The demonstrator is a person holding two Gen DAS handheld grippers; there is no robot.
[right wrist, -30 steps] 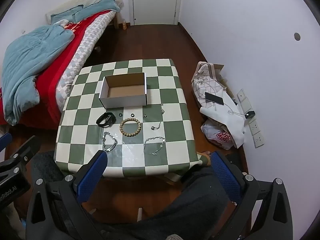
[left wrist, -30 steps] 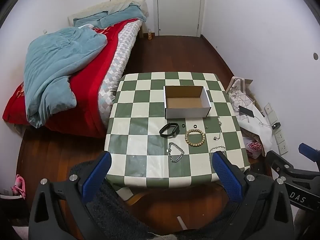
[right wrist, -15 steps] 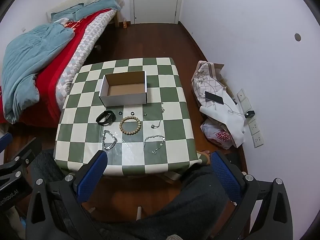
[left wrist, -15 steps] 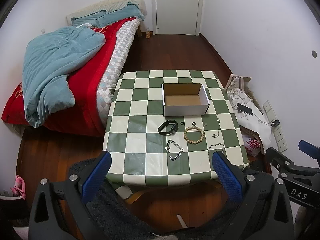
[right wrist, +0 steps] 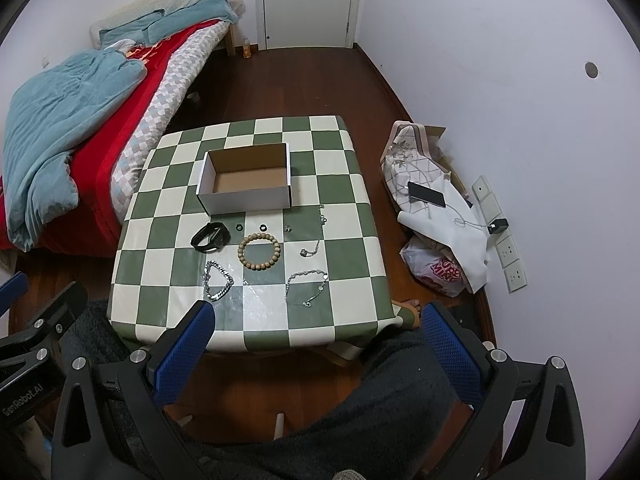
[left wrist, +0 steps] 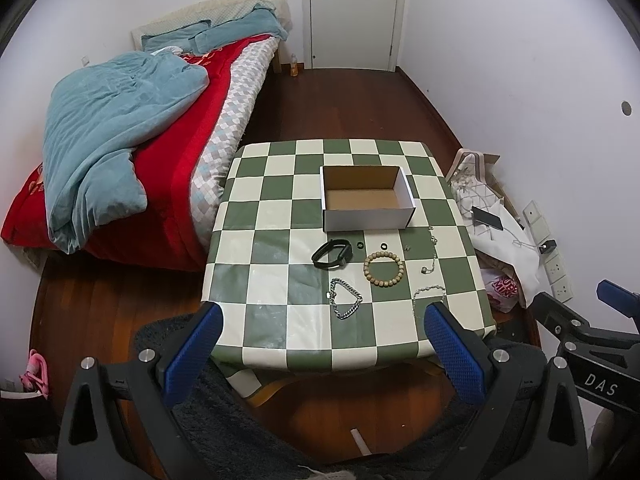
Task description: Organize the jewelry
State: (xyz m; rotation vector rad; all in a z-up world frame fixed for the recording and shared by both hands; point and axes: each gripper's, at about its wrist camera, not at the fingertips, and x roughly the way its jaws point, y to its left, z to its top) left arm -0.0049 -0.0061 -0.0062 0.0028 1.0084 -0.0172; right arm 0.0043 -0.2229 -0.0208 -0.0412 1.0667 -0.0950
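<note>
An empty white cardboard box (left wrist: 367, 197) (right wrist: 246, 179) stands on the green-and-cream checkered table (left wrist: 280, 280) (right wrist: 344, 248). In front of it lie a black band (left wrist: 332, 254) (right wrist: 211, 237), a wooden bead bracelet (left wrist: 383, 264) (right wrist: 259, 250), a thick silver chain (left wrist: 345, 298) (right wrist: 217, 281), a thin silver chain (left wrist: 428, 294) (right wrist: 307, 287), a pendant chain (left wrist: 432, 252) (right wrist: 316, 240) and small rings (left wrist: 360, 245) (right wrist: 239, 227). My left gripper (left wrist: 322, 350) and right gripper (right wrist: 316, 350) are both open and empty, held high above the table's near edge.
A bed with a red cover and blue blanket (left wrist: 120, 140) stands left of the table. Bags and a phone (right wrist: 426, 194) lie on the floor by the right wall. A closed door (left wrist: 354, 12) is at the back. My knee in dark trousers (right wrist: 380, 400) is below.
Both grippers have risen and drawn back a little, so the table appears slightly smaller and lower. Nothing on the table has moved.
</note>
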